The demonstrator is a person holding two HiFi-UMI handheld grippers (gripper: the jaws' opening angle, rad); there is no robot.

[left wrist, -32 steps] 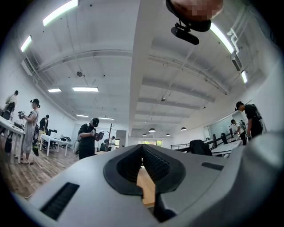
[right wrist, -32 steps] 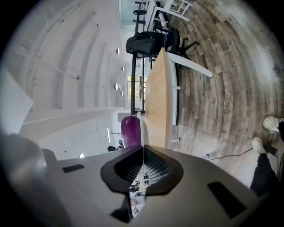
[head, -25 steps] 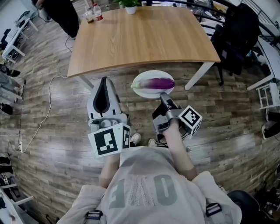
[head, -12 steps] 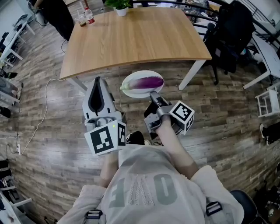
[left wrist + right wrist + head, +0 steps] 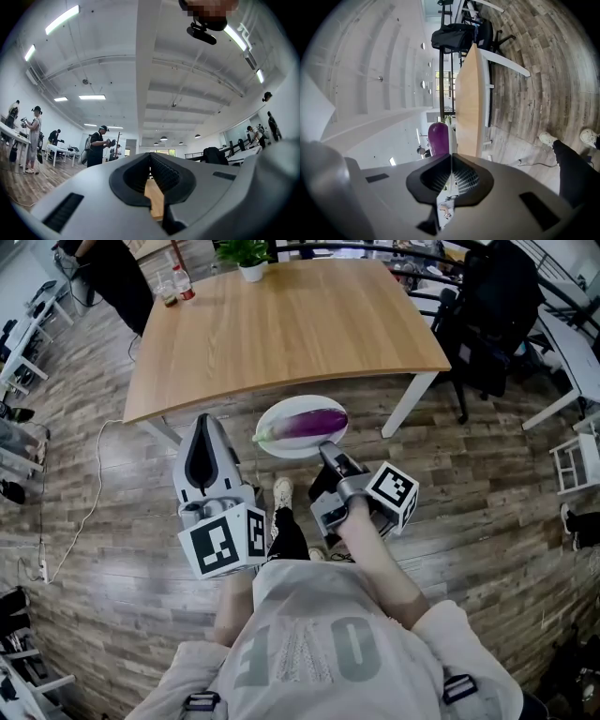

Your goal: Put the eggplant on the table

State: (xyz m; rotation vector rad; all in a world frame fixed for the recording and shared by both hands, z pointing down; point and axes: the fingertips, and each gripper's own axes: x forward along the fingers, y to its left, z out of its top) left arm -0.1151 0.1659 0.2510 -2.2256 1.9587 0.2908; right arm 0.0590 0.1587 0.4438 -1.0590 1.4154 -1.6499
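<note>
Eggplant [image 5: 314,422] on plate [image 5: 284,447], right tool [image 5: 325,447] clamped on its rim, left tool [image 5: 204,419] closed

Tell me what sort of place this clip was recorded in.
Probably an open-plan office or lab: a large wooden table, a black chair beside it, and other people standing around under ceiling strip lights.

The eggplant [image 5: 314,422] was purple, its plate [image 5: 286,407] white, the counter [image 5: 281,324] pale wood-grain, the floor [image 5: 487,484] grey-brown planks.
</note>
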